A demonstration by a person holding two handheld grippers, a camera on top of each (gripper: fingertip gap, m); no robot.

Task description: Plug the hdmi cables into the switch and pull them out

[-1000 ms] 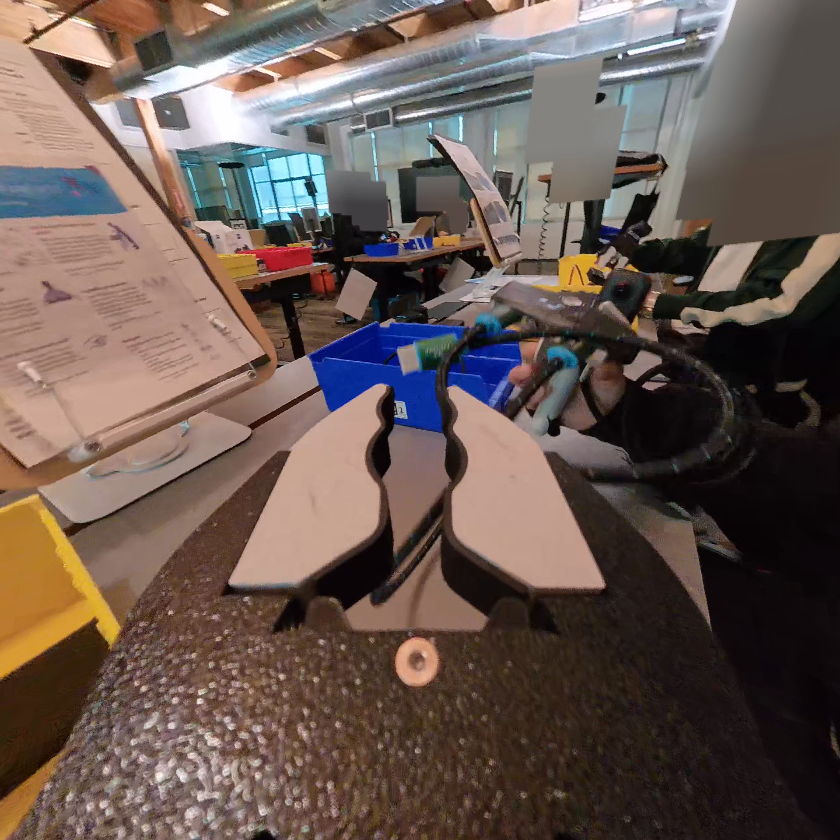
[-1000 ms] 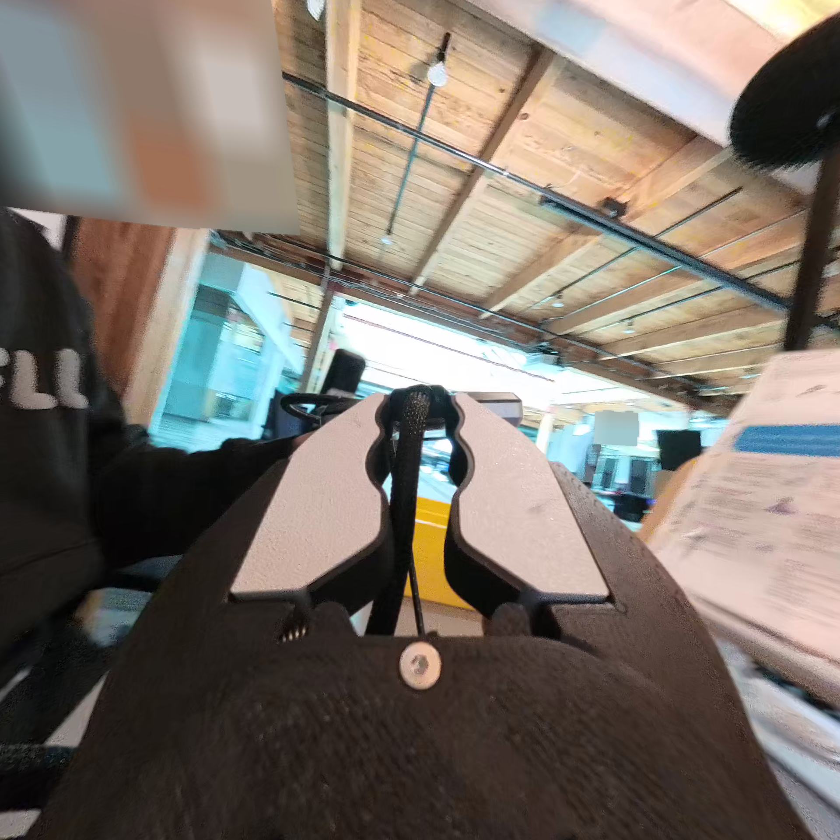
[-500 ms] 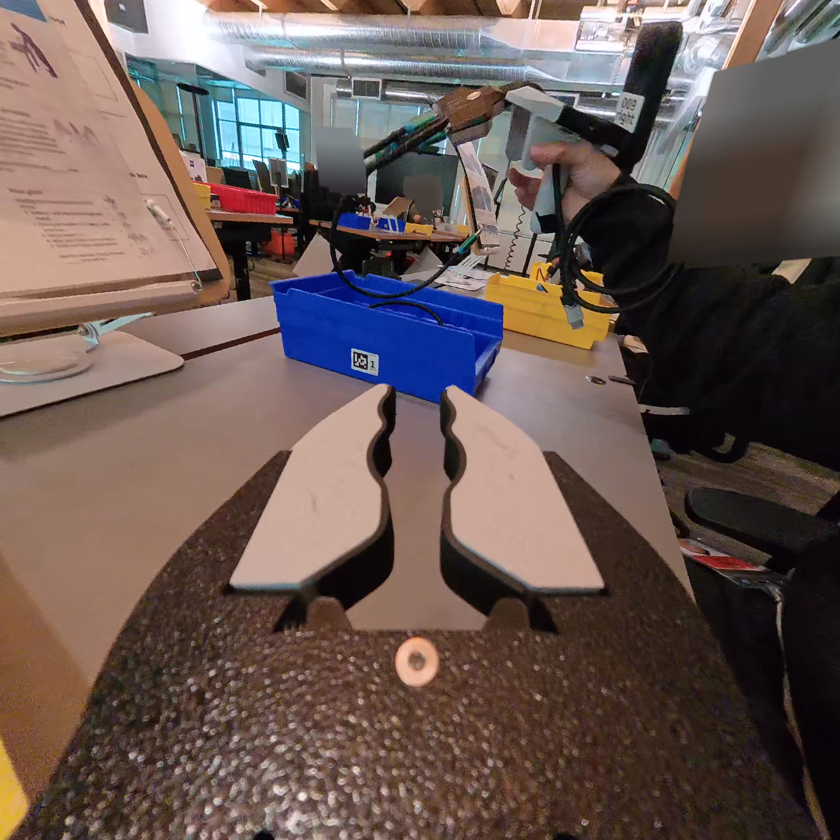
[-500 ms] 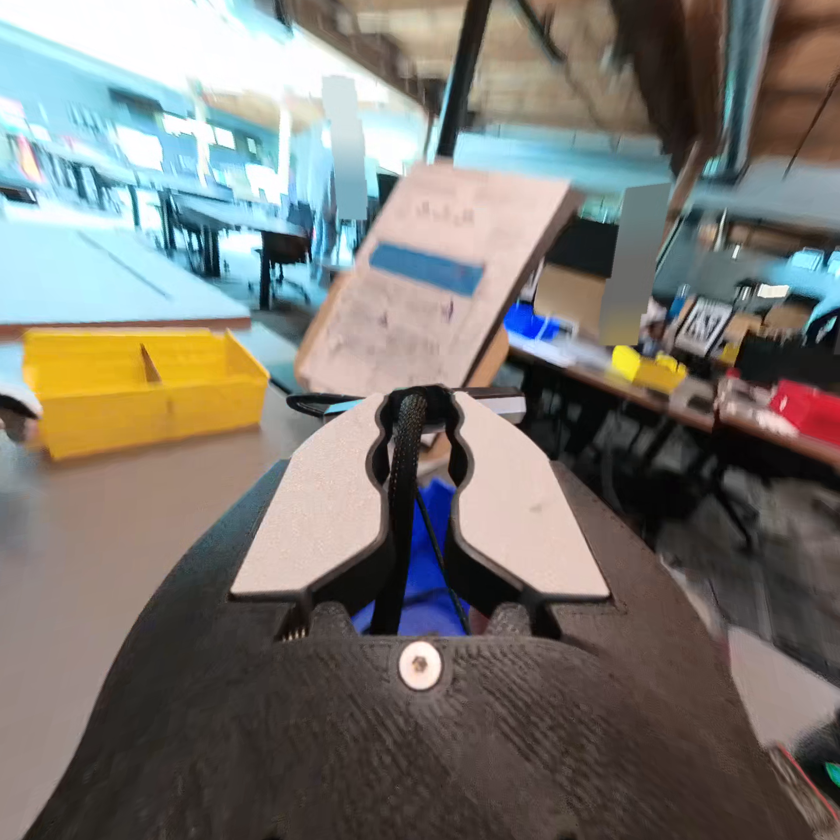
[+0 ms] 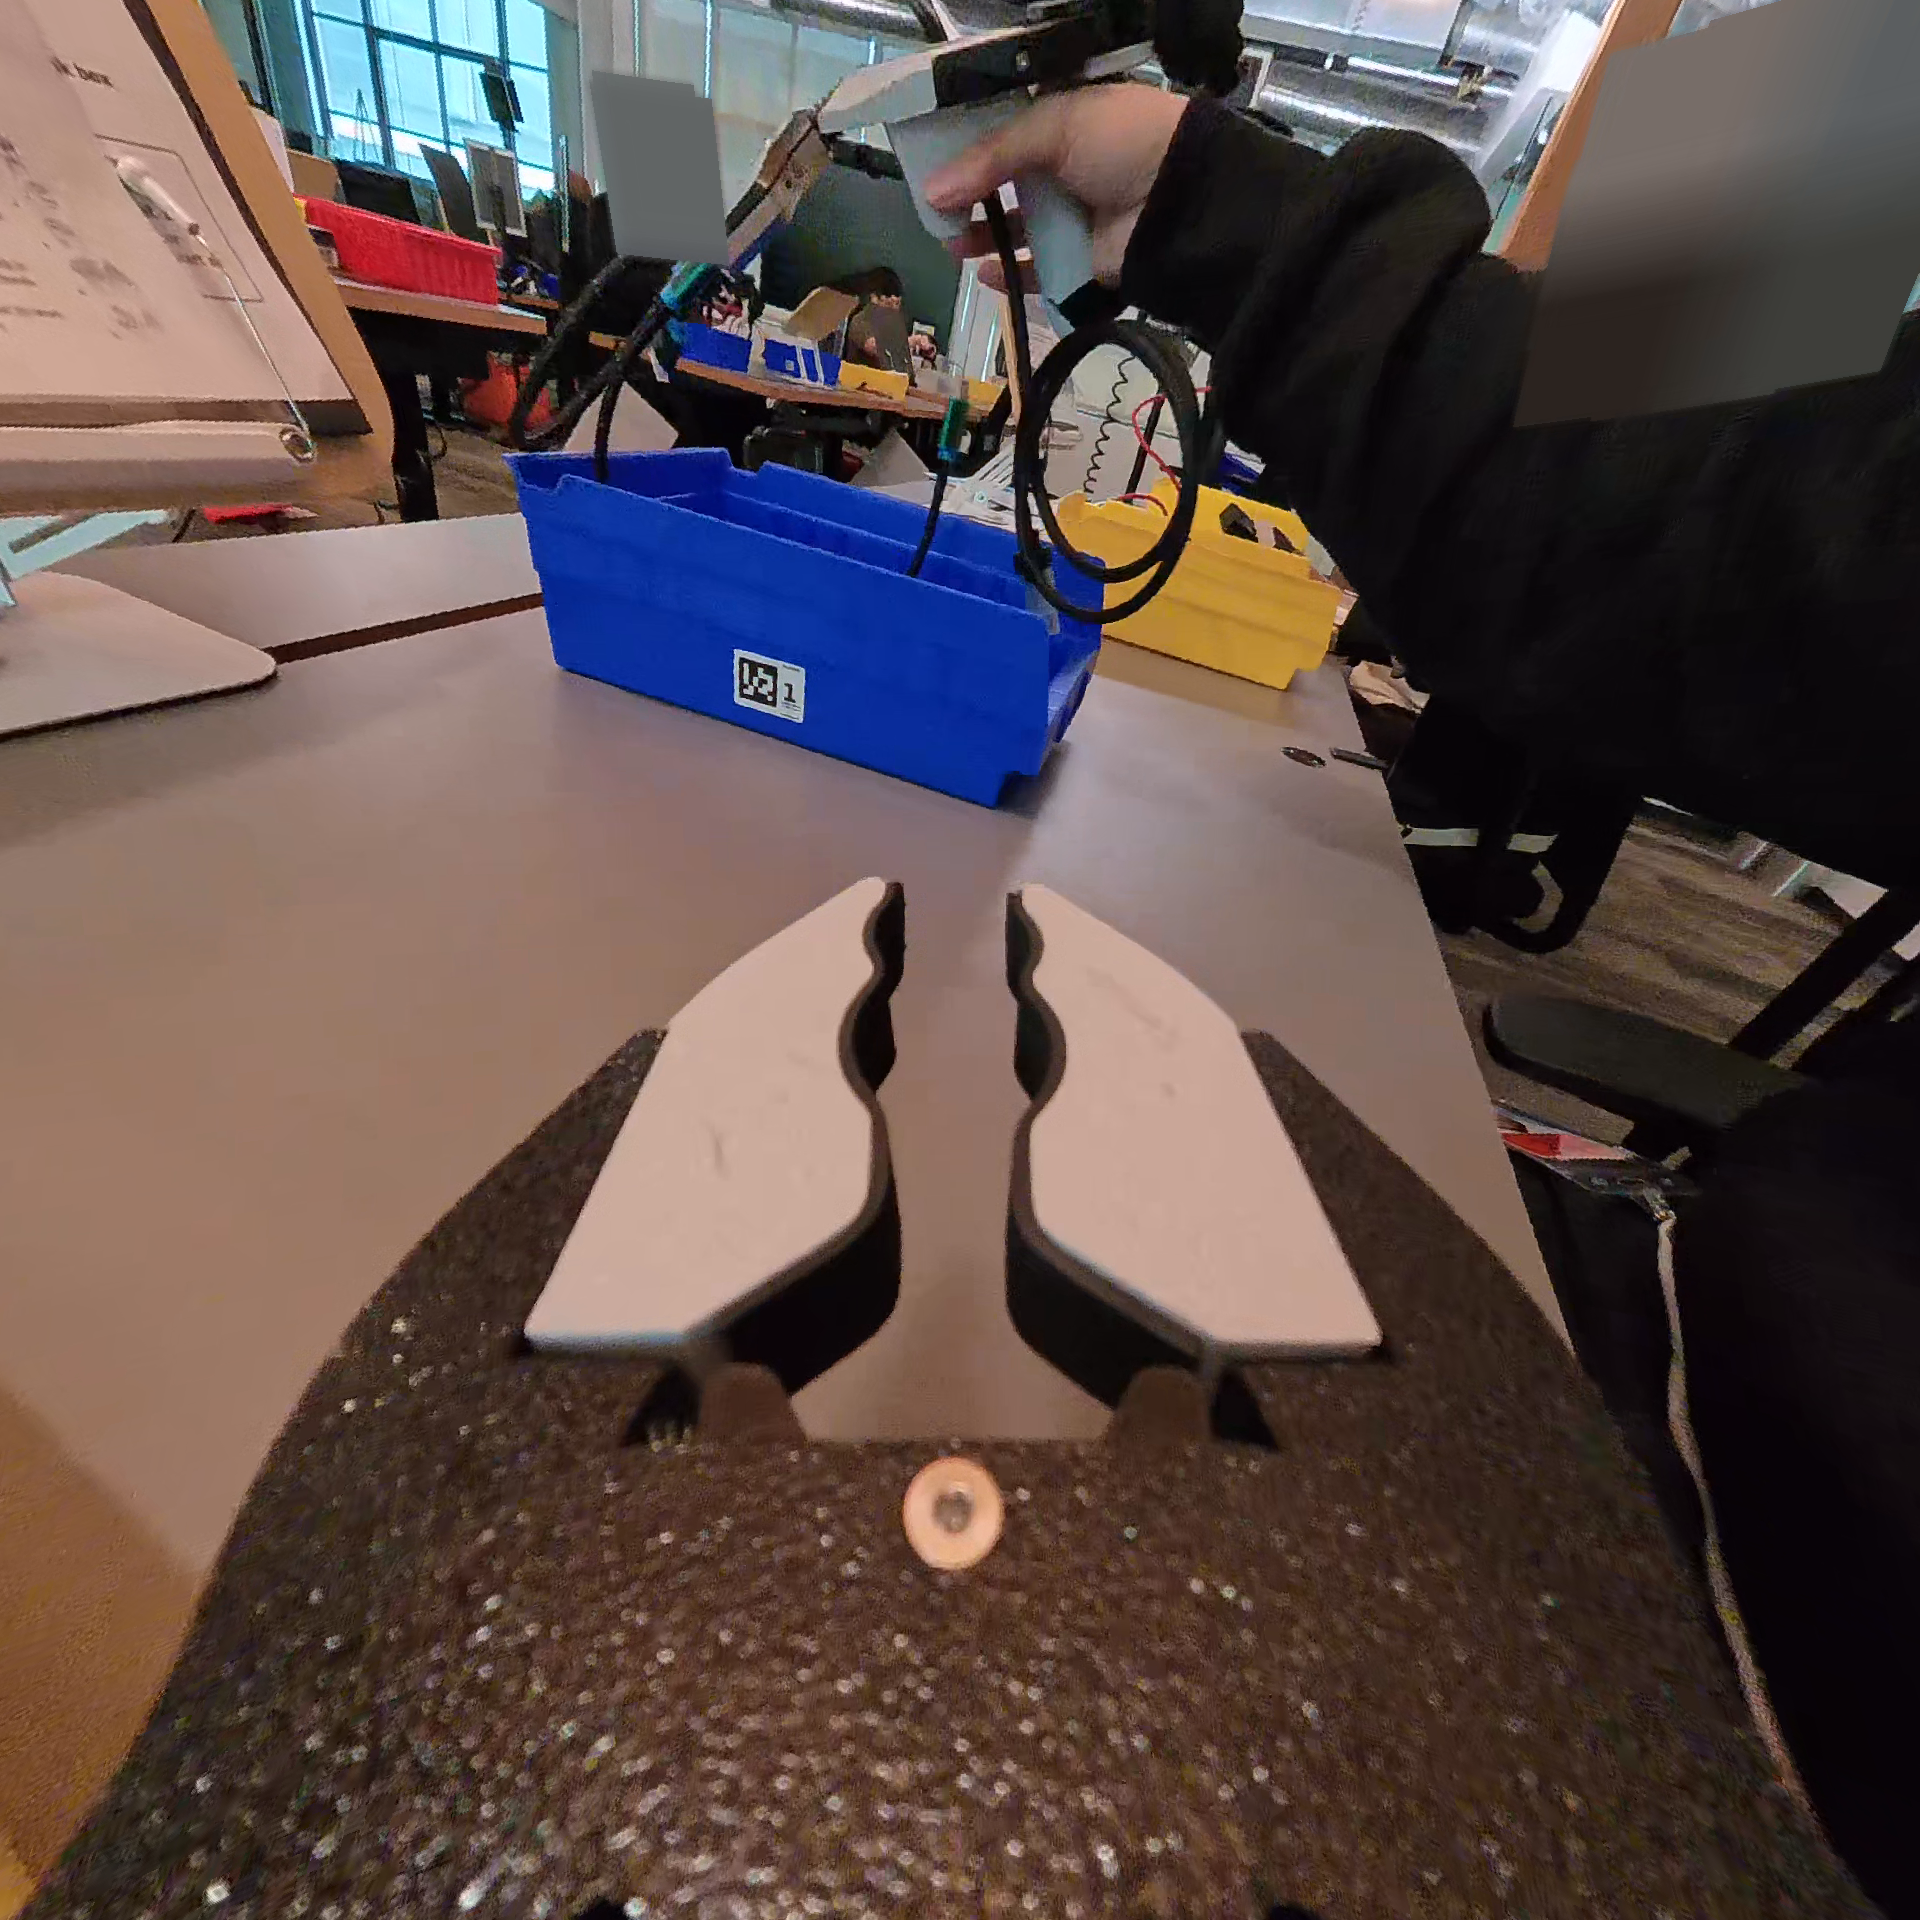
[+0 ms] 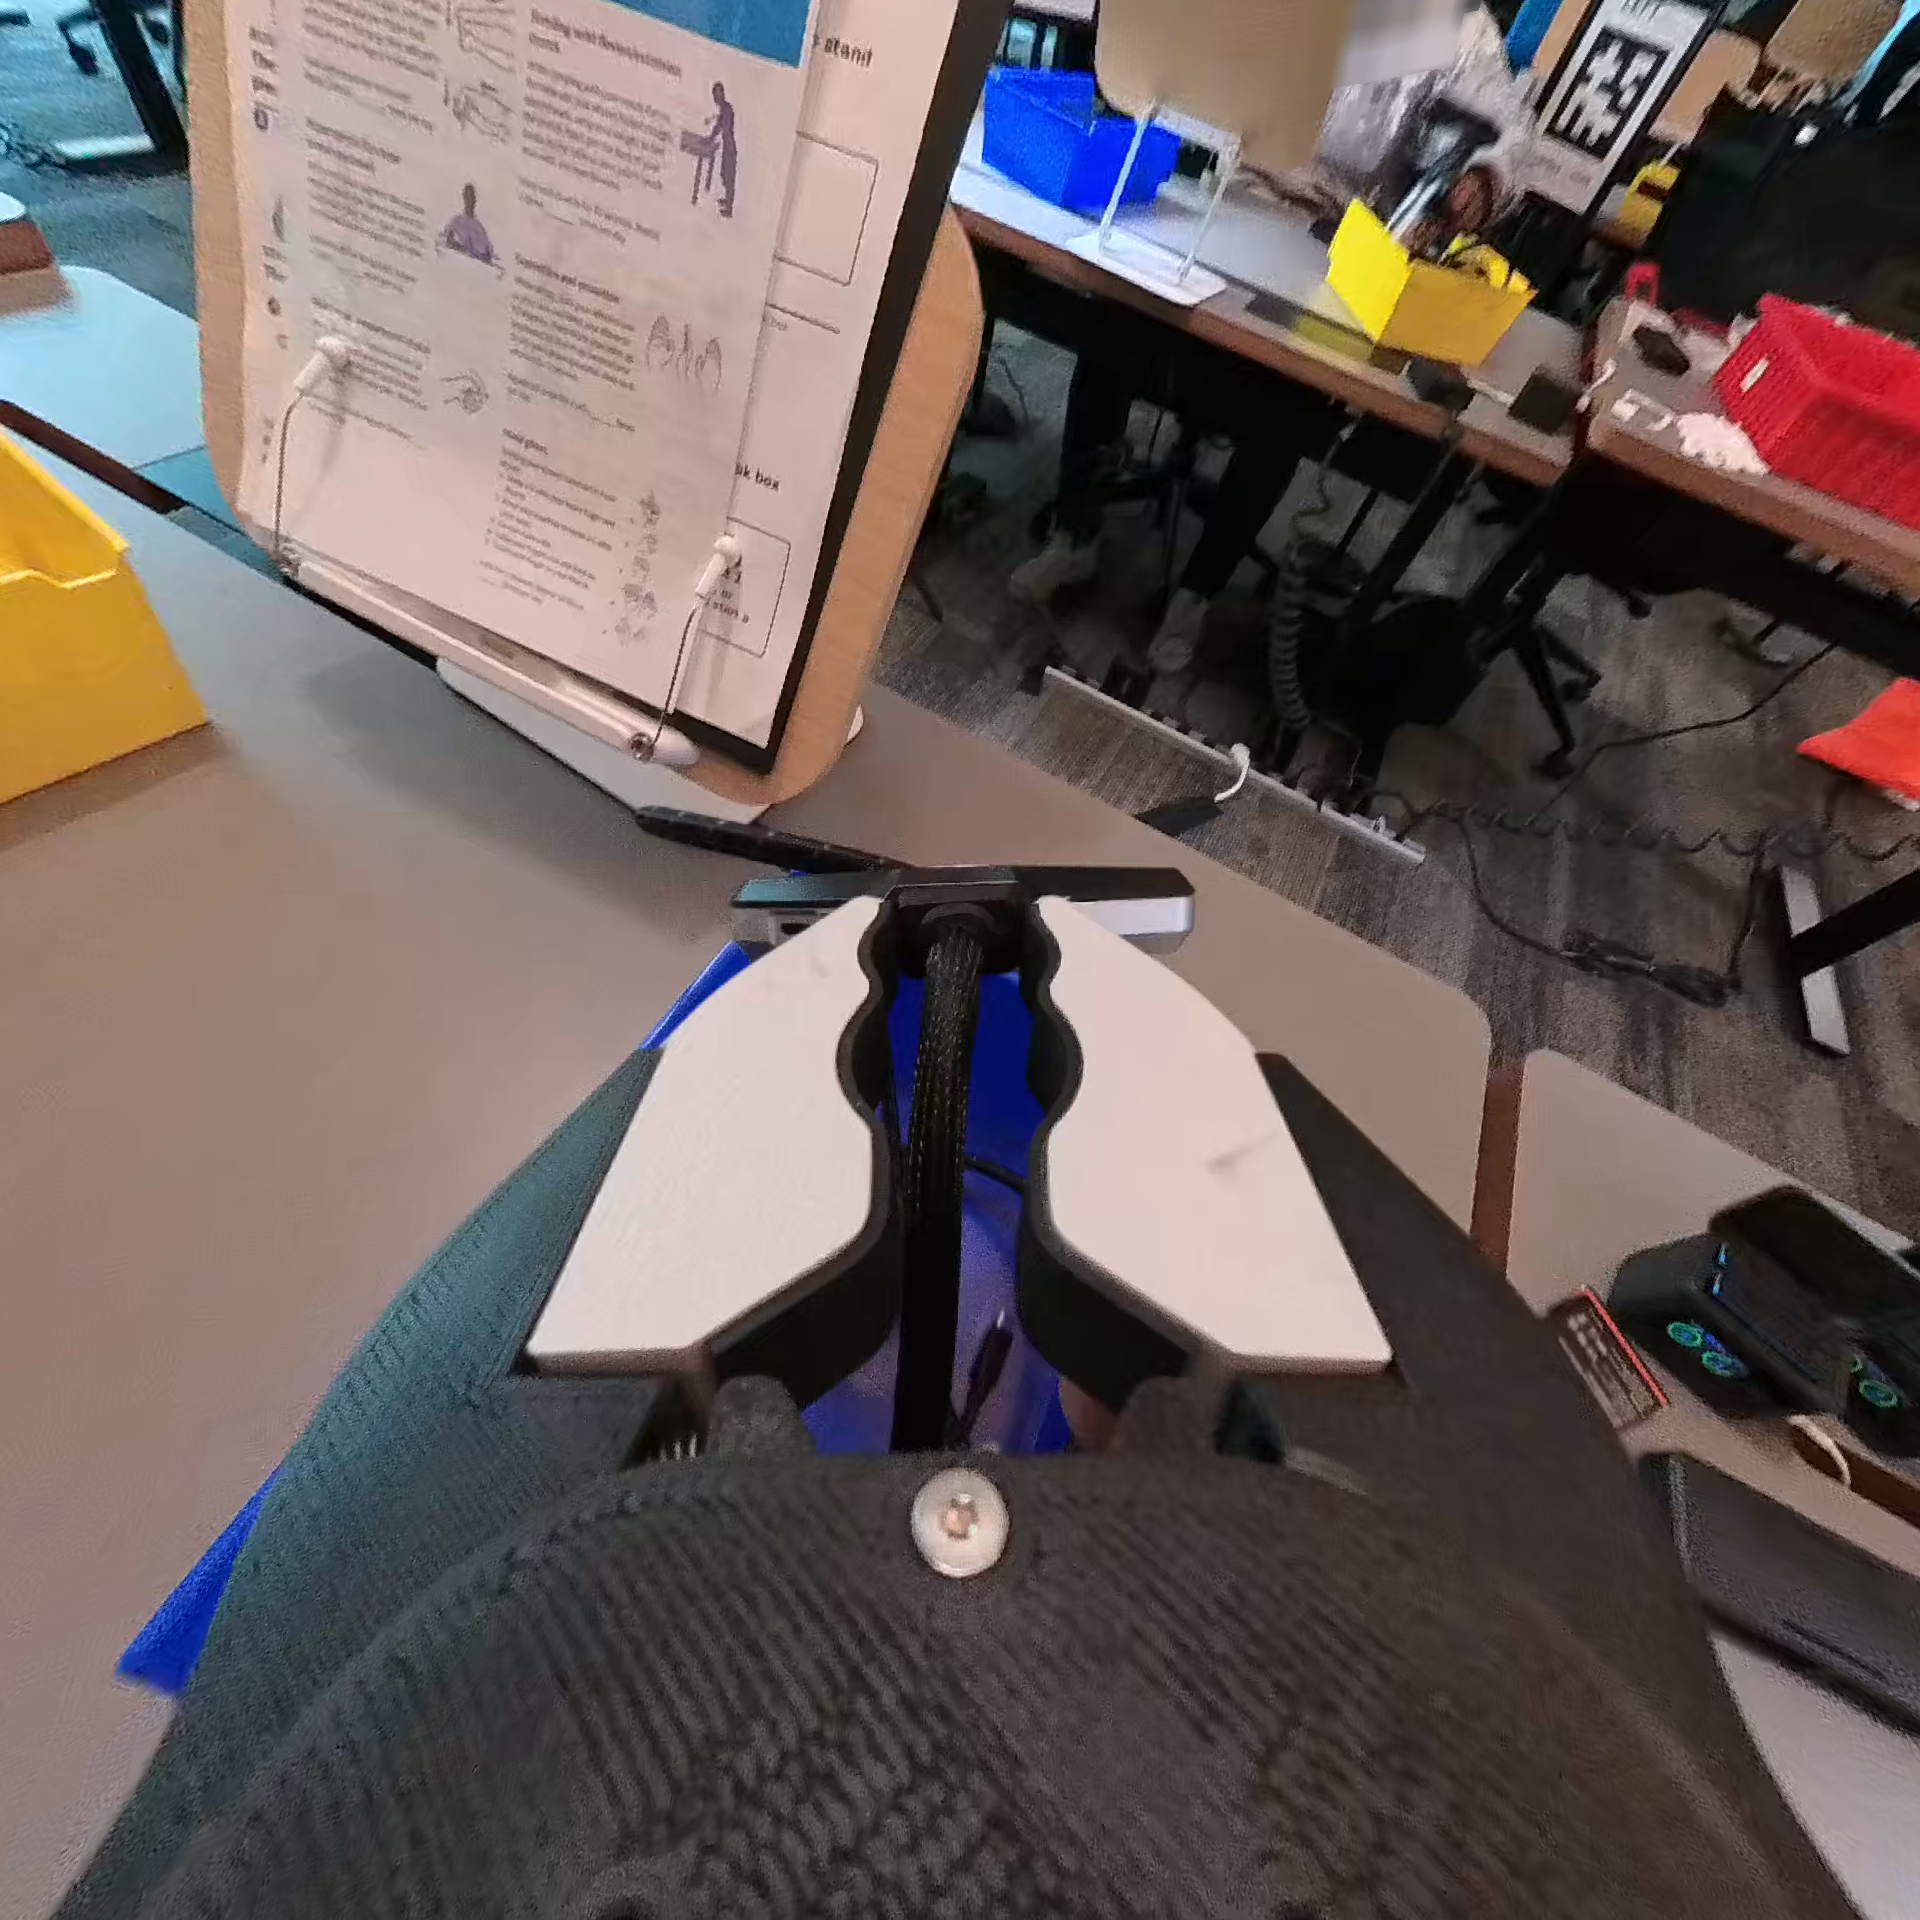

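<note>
The right tool (image 6: pixel 954 935) is clamped on a black cable (image 6: pixel 940 1049) above the blue bin (image 5: pixel 831 613). The left tool (image 5: pixel 954 914) sits apart, empty. It should lower slowly, avoiding tangles.

blue bin (image 5: pixel 831 613), black-and-white square marker on its front | yellow bin (image 5: pixel 1210 582) behind it | braided black cable (image 6: pixel 940 1060) | switch (image 6: pixel 1132 904) possibly silver-grey, blurred | table (image 5: pixel 364 883) grey-brown

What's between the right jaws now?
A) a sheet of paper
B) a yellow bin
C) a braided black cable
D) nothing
C: in the right wrist view the right gripper is clamped on a braided black cable that runs back between its jaws, over the blue bin.
</note>
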